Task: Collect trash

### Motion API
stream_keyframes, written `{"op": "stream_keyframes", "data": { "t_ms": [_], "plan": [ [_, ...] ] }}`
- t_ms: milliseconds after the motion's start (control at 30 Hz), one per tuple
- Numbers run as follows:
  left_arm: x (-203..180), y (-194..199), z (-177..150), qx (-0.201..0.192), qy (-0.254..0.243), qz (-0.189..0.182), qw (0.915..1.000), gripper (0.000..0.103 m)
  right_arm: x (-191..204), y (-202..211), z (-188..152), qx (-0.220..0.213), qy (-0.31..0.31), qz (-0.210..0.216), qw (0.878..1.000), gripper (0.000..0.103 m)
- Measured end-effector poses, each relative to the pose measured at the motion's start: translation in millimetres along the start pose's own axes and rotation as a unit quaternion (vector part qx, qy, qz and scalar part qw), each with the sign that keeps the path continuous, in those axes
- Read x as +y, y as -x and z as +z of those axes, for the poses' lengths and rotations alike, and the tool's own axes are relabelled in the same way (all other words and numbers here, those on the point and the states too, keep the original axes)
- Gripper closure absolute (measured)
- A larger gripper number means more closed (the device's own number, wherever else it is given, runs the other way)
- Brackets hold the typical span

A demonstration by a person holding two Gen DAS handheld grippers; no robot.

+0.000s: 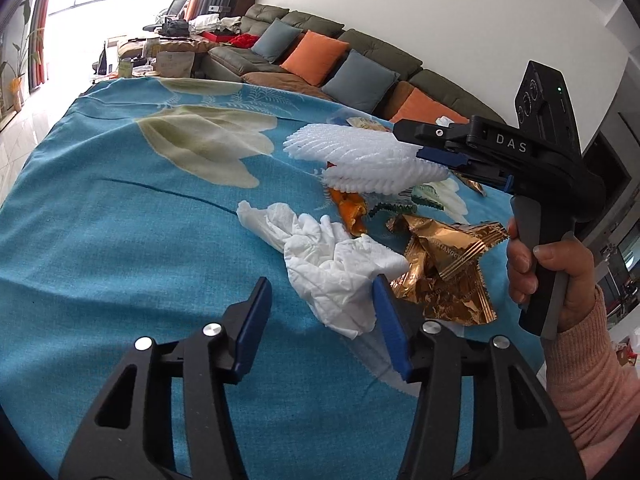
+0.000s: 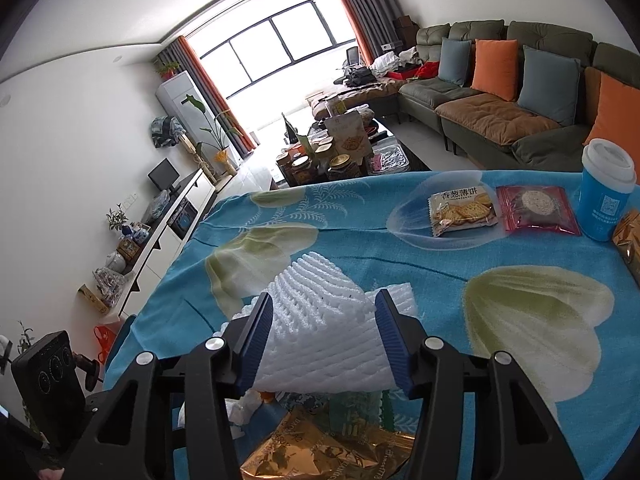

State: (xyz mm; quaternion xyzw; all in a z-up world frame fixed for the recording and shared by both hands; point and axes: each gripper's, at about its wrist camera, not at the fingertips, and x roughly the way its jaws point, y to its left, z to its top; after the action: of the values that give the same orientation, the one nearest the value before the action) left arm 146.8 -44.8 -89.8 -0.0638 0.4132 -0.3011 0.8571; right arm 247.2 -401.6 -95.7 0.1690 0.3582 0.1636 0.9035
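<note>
Presently the right gripper (image 2: 324,344) has its jaws clamped on the foam net (image 2: 320,320), lifted off the surface (image 1: 120,240). Left gripper (image 1: 320,328), jaws apart, nears the tissue (image 1: 332,264); wrappers (image 1: 444,272) remain uncollected.

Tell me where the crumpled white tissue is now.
In the left wrist view, the tissue lies on the blue tablecloth, just ahead of the left claw, beside the gold wrapper.
</note>
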Motion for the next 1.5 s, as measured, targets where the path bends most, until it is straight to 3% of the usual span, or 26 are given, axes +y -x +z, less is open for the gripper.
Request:
{"op": "stream_keyframes", "data": {
  "t_ms": [67,167,200,400,933,1500],
  "plan": [
    [2.1,-2.6,0.0,0.005,0.003,-0.009,0.9999,0.067,0.4,-1.4,-1.2,0.004,0.000,0.004,1.000,0.075],
    [2.2,-4.2,-0.8,0.007,0.001,-0.009,0.9999,0.070,0.9,-1.0,-2.7,0.004,0.002,0.008,1.000,0.087],
    [2.0,-4.3,-1.4,0.007,0.001,-0.012,0.9999,0.076,2.0,-0.3,-3.1,0.003,0.003,0.008,1.000,0.090],
    [2.5,-0.5,-2.3,-0.002,-0.003,-0.013,0.9999,0.087,12.9,13.7,-0.2,-0.020,0.017,0.019,0.999,0.091],
    [10.1,57.4,-12.6,-0.059,0.002,0.009,0.9982,0.087,52.5,39.0,-0.1,-0.059,0.035,0.076,0.995,0.091],
    [34.7,120.2,-31.4,-0.102,0.022,0.061,0.9926,0.087,96.6,29.4,-14.1,-0.048,0.049,0.134,0.989,0.091]
  ]
}}
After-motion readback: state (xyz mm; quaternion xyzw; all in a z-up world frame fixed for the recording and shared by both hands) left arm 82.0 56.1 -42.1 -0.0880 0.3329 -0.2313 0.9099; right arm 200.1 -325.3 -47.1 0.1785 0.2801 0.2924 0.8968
